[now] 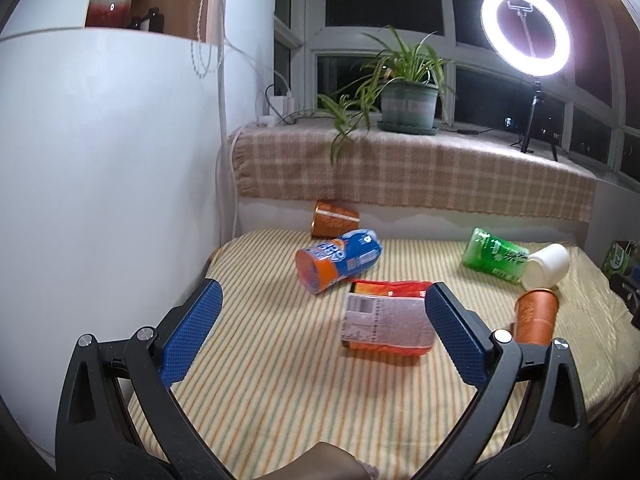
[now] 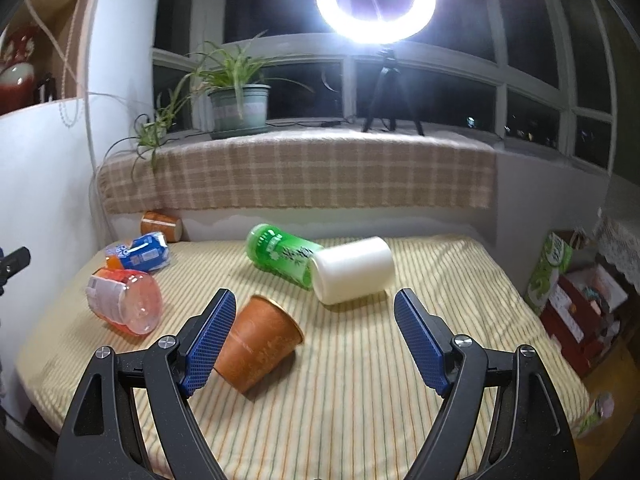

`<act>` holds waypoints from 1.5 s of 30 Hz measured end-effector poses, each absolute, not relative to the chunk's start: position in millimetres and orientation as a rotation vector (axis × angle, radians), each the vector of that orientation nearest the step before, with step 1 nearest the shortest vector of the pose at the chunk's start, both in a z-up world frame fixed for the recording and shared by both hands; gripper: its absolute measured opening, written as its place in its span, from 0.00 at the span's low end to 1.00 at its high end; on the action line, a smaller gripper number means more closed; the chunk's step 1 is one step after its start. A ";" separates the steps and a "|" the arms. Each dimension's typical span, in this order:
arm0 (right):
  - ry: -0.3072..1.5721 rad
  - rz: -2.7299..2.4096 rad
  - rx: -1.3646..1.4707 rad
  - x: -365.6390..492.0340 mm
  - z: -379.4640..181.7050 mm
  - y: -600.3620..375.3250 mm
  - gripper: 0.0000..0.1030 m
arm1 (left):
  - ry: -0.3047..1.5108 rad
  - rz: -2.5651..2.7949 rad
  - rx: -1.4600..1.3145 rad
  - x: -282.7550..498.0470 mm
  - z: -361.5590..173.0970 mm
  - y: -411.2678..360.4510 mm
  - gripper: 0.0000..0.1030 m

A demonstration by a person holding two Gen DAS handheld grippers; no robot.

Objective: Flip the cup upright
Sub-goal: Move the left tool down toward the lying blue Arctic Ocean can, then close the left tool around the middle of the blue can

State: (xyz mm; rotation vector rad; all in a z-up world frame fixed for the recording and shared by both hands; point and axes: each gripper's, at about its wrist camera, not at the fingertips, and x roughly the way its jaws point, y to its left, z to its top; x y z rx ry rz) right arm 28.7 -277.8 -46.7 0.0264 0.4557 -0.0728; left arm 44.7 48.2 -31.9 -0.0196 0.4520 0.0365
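Right gripper (image 2: 314, 336): jaws wide, holding nothing; its left pad sits just beside, perhaps touching, the wall of the orange cup (image 2: 260, 346). Orange cup: the task's thing, lying tilted on the striped mattress (image 2: 360, 400), rim pointing up and away toward the white cup (image 2: 352, 276), base half hidden behind the gripper's left pad; in the left wrist view it appears near the right finger (image 1: 534, 318). White cup: on its side beyond the orange cup, touching the green bottle (image 2: 282, 254). Red-capped jar (image 2: 124, 302): on its side, left of the orange cup, apart from it. Blue packet (image 2: 138, 256) and second orange cup (image 2: 160, 226): farther left of the orange cup, the latter against the wall. Left gripper (image 1: 320, 332): jaws wide, empty, hovering well left of the orange cup, facing the jar. Risks, as judged: the cup sits off-centre in the right gripper, so closing now could push it sideways or roll it rather than pinch it; a thin wall may crush under a hard squeeze; the soft mattress could let an upright cup topple again.
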 end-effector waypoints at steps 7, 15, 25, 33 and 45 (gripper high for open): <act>0.470 0.012 -0.006 52.8 -42.7 -258.8 0.79 | 0.520 -0.018 0.010 81.0 -34.9 66.5 1.00; 0.513 0.081 0.003 77.6 -44.9 -252.0 0.79 | 0.596 -0.121 0.072 135.9 -36.7 76.5 1.00; 0.557 0.130 -0.009 97.3 -50.4 -246.4 0.79 | 0.783 -0.340 0.195 234.5 -45.0 56.5 0.95; 0.601 0.120 0.022 98.8 -63.1 -254.0 0.79 | 0.956 -0.426 0.338 297.9 -72.4 26.8 0.93; 0.627 0.084 0.069 105.9 -74.2 -270.2 0.79 | 1.098 -0.442 0.546 329.8 -120.2 -1.5 0.86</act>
